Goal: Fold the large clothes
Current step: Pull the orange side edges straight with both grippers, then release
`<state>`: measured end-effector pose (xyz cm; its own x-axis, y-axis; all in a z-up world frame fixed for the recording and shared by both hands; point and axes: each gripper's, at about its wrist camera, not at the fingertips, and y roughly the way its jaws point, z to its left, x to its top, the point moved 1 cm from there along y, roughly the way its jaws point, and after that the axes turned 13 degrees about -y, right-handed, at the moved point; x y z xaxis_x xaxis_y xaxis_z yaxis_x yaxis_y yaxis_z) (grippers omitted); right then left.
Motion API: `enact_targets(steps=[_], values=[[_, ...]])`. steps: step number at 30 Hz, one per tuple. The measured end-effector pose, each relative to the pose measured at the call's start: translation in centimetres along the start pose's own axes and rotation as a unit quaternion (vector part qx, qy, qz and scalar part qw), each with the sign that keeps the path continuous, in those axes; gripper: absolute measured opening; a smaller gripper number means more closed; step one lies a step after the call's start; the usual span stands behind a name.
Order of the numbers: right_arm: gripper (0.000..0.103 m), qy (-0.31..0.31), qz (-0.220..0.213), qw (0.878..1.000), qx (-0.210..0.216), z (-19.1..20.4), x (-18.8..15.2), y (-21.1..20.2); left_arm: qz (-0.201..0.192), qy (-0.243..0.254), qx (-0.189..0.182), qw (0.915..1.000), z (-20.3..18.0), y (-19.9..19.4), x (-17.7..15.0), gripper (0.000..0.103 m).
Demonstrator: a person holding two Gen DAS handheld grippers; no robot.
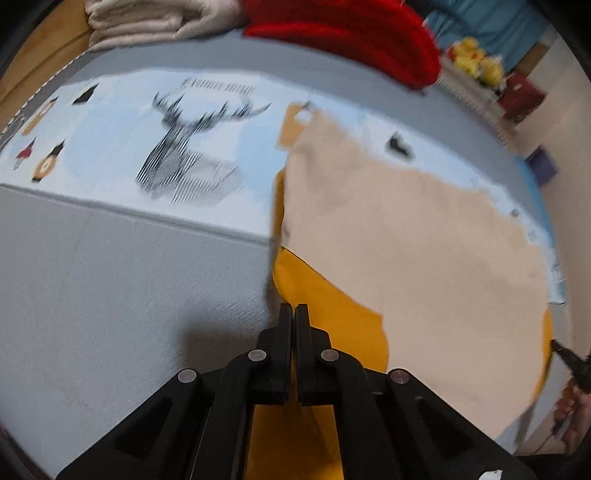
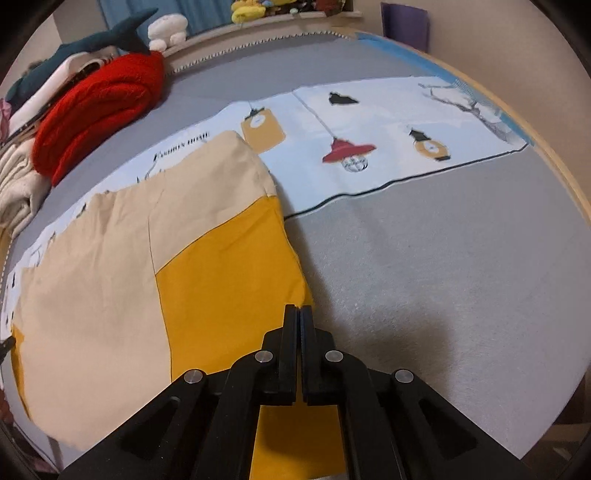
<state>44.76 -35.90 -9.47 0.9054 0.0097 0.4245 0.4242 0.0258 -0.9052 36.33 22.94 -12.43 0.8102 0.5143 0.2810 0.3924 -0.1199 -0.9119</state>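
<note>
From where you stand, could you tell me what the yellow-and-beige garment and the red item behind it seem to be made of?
Yellow-and-beige garment: apparently thin woven cotton, matte, lying flat with sewn seams. Red item: probably thick knit or fleece, fuzzy, in bulky soft folds.

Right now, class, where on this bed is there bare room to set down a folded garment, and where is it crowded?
Free: the grey bedcover between the yellow-and-beige garment and the printed panel, and the grey stretch on the garment's other side. Crowded: the far edge, with the red knit, folded cream cloth and plush shark.
</note>
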Motion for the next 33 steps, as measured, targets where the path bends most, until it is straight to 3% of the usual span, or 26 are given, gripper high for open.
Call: enact_targets(steps=[5, 6, 10, 13, 14, 17, 19, 22, 24, 26, 28, 30, 33], values=[[0.002, -0.04, 0.02, 0.999, -0.014, 1.3, -0.3, 0.9, -0.001, 0.004, 0.059, 0.9983, 1.6, 0.2, 0.3, 0.0], [0.002, -0.035, 0.027, 0.999, -0.019, 0.8, -0.5, 1.1, -0.002, 0.005, 0.052, 0.9986, 1.7, 0.0, 0.3, 0.0], [0.001, -0.018, 0.038, 0.999, -0.017, -0.4, -1.0, 1.4, -0.021, 0.04, -0.046, 0.9979, -0.1, -3.1, -0.4, 0.0], [0.002, -0.023, 0.022, 0.999, -0.031, -0.4, -1.0, 0.6, 0.038, 0.079, -0.1, 0.9911, -1.4, -2.8, -2.4, 0.011], [0.006, -0.02, 0.014, 0.999, -0.03, -0.5, -0.9, 0.2, 0.063, 0.094, -0.1, 0.9885, -1.7, -2.2, -3.3, 0.016], [0.01, -0.005, -0.014, 1.0, 0.017, -1.0, -0.9, -1.1, 0.111, 0.153, -0.039, 0.9812, -2.0, 0.3, -5.9, 0.016], [0.011, -0.022, 0.007, 0.999, 0.038, -0.7, -1.4, -0.5, 0.127, 0.164, 0.016, 0.9781, -0.9, 1.9, -6.8, 0.017], [0.01, -0.063, 0.092, 0.994, 0.006, -0.4, -3.6, 2.1, 0.125, 0.133, 0.005, 0.9833, 0.2, 1.3, -6.3, 0.017], [0.01, -0.06, 0.089, 0.994, 0.014, -0.7, -4.0, 1.7, 0.111, 0.146, -0.005, 0.983, -0.1, 0.1, -6.6, 0.016], [0.01, -0.066, 0.088, 0.994, 0.018, -0.9, -4.4, 1.3, 0.128, 0.169, -0.008, 0.9773, -0.1, 0.3, -7.7, 0.018], [0.011, -0.084, 0.131, 0.988, -0.004, -1.0, -5.7, 2.2, 0.15, 0.18, 0.018, 0.972, 0.7, 1.5, -8.8, 0.019], [0.012, -0.097, 0.165, 0.981, -0.035, -1.3, -6.9, 2.8, 0.151, 0.175, 0.028, 0.9725, 1.4, 1.4, -9.2, 0.019], [0.013, -0.08, 0.141, 0.986, -0.036, -1.6, -7.0, 0.9, 0.123, 0.172, 0.055, 0.9758, 1.8, -0.1, -9.7, 0.019]])
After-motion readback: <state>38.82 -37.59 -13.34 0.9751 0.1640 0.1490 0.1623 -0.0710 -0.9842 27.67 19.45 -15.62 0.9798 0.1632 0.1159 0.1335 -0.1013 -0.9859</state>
